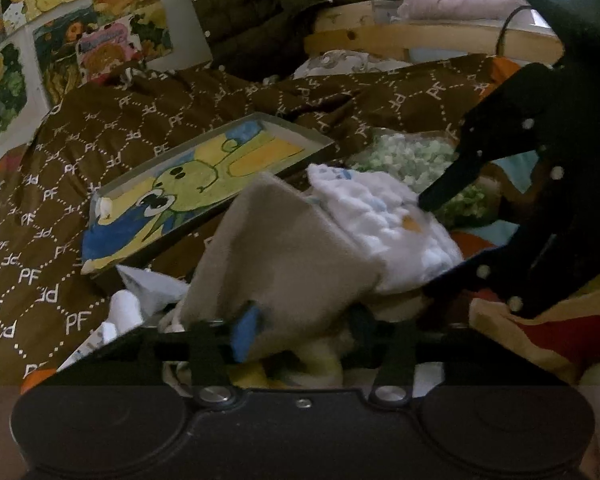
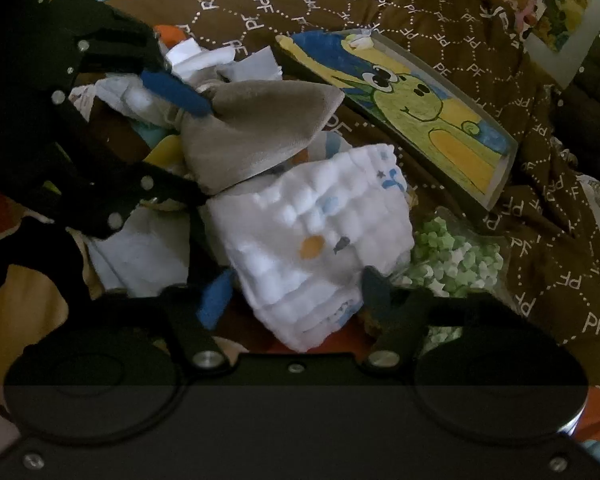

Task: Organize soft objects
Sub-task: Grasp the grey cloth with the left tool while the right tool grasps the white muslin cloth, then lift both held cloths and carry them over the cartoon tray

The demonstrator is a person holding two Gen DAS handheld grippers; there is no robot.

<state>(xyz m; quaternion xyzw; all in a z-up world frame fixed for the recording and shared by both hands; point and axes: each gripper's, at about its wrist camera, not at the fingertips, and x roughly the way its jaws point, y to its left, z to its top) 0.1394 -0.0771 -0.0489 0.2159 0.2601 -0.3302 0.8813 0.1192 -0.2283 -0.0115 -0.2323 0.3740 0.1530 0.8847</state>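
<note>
A pile of soft cloths lies on a bed. A grey plush cloth (image 1: pixel 284 248) (image 2: pixel 260 128) sits between the fingers of my left gripper (image 1: pixel 302 326) (image 2: pixel 204 154). Its blue pad and dark finger press on the cloth's bunched end, so it is shut on it. Beside the grey cloth lies a folded white quilted cloth (image 1: pixel 388 216) (image 2: pixel 312 232) with small blue and orange prints. My right gripper (image 2: pixel 296 288) (image 1: pixel 424 246) straddles it, one finger against each side. More white and pale cloths lie underneath, partly hidden.
A framed frog painting (image 1: pixel 204 184) (image 2: pixel 412 108) lies flat just beyond the cloths. A clear bag of green and white bits (image 1: pixel 412 152) (image 2: pixel 452 260) sits next to the white cloth. A brown patterned blanket (image 1: pixel 100 140) covers the bed. A wooden rail (image 1: pixel 420 36) and a dark jacket (image 1: pixel 252 8) stand behind.
</note>
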